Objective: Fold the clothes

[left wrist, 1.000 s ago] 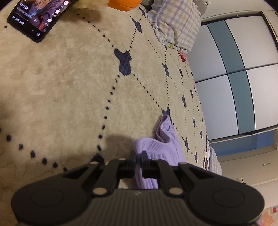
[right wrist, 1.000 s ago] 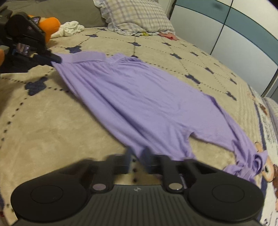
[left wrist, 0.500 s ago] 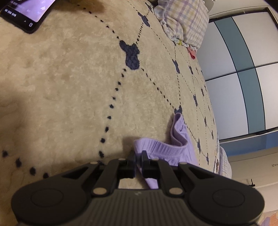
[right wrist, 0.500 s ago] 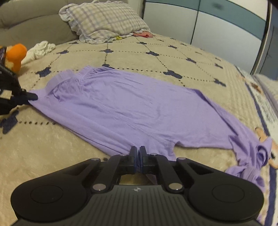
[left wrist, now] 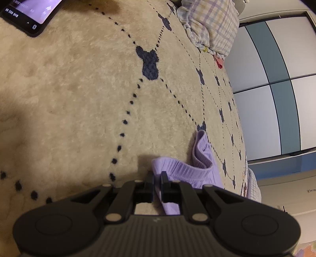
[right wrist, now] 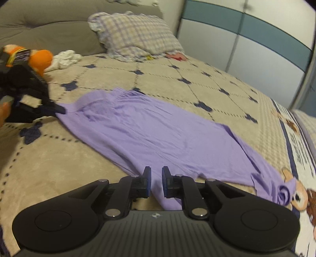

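The step in hand looks like laying out and smoothing, before any fold is made. A purple garment (right wrist: pixel 158 132) lies spread flat across the beige blanket (right wrist: pixel 59 170), running from left of centre to the lower right of the right wrist view, where its far end is bunched into a small roll. It may be a pair of trousers with a ribbed waistband, though the shape is hard to read from here.

The left gripper (left wrist: pixel 157 178) has its fingers clamped on the ribbed band at the garment's left end. The right gripper (right wrist: pixel 156 174) is opening: its jaws stand a little apart, with the near hem lying between them but no longer pinched.

The next move probably calls for a fresh grip on an edge or corner, so that one half can be carried over the other.

There is open blanket above and below the cloth. A checked pillow (right wrist: pixel 136 37) and an orange plush toy (right wrist: pixel 40 59) sit well apart at the top; a phone (left wrist: pixel 29 13) lies at the upper left of the left wrist view.
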